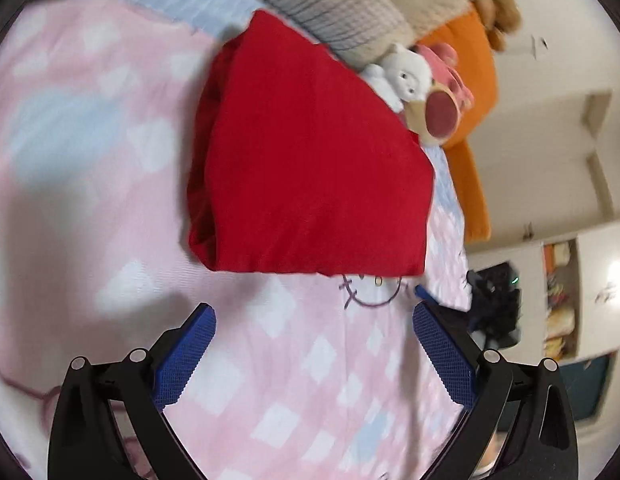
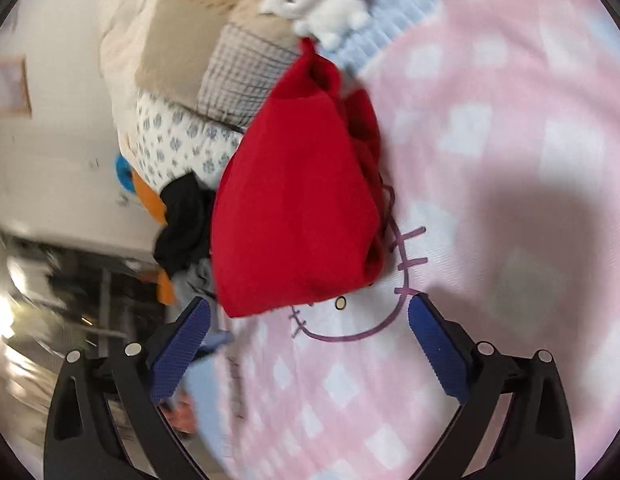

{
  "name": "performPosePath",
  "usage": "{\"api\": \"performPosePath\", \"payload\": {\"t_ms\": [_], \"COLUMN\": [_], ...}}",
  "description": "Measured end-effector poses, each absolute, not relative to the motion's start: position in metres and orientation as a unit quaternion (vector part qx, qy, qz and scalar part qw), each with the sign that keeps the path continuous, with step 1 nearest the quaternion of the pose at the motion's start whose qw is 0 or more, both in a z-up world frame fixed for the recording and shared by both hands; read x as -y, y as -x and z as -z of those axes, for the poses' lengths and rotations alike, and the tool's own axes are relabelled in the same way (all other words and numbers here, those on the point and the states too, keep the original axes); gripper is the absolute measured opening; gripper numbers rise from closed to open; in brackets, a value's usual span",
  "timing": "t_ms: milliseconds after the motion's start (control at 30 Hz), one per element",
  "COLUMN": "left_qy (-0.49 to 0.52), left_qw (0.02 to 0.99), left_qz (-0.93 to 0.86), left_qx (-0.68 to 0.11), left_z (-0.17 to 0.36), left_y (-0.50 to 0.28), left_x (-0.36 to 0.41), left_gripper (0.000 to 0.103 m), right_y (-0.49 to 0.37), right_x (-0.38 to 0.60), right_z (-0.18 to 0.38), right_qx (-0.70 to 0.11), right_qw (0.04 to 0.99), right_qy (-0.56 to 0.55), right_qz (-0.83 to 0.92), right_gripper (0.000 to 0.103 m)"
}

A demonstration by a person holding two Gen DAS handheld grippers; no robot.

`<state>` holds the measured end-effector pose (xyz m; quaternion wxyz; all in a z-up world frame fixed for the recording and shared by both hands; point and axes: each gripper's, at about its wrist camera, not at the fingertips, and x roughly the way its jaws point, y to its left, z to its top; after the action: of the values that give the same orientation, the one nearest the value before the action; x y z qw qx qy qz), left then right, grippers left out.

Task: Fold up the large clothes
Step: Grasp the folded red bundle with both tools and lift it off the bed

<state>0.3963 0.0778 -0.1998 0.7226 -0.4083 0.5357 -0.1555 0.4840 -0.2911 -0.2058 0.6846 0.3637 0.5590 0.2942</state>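
Observation:
A red garment (image 1: 310,168) lies folded into a thick rectangle on a pink checked blanket (image 1: 110,200) with a cartoon face drawn on it. My left gripper (image 1: 313,320) hovers just short of the garment's near edge, jaws wide apart, nothing between the blue pads (image 1: 186,356). In the right wrist view the same red garment (image 2: 298,208) lies ahead, its loose layered edge on the right. My right gripper (image 2: 310,320) stands open close to its near corner, with only blanket (image 2: 489,160) between the blue pads (image 2: 437,352).
A white plush toy (image 1: 401,74) and a pink toy (image 1: 445,92) lie beyond the garment, next to a grey checked pillow (image 1: 329,8) and an orange cushion (image 1: 469,120). Dark clothing (image 2: 182,224) is heaped at the bed's edge. Shelves (image 1: 561,304) stand past the bed.

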Motion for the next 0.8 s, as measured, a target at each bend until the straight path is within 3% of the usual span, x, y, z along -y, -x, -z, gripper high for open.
{"api": "performPosePath", "payload": {"t_ms": [100, 333, 800], "left_qy": [0.459, 0.496, 0.434], "left_qw": [0.688, 0.691, 0.689], "left_qz": [0.153, 0.147, 0.179], "left_qx": [-0.540, -0.505, -0.553], "left_z": [0.231, 0.236, 0.243], "left_y": [-0.408, -0.443, -0.532], "left_x": [-0.078, -0.093, -0.097], "left_gripper": [0.100, 0.100, 0.100], "right_y": [-0.495, -0.526, -0.606], "right_x": [0.292, 0.273, 0.228], "right_z": [0.227, 0.234, 0.253], "right_qx": [-0.577, -0.598, -0.645], "right_qw": [0.662, 0.639, 0.587], "right_qy": [-0.393, -0.401, -0.414], "right_qz": [-0.272, -0.268, -0.260], "right_gripper": [0.099, 0.099, 0.099]}}
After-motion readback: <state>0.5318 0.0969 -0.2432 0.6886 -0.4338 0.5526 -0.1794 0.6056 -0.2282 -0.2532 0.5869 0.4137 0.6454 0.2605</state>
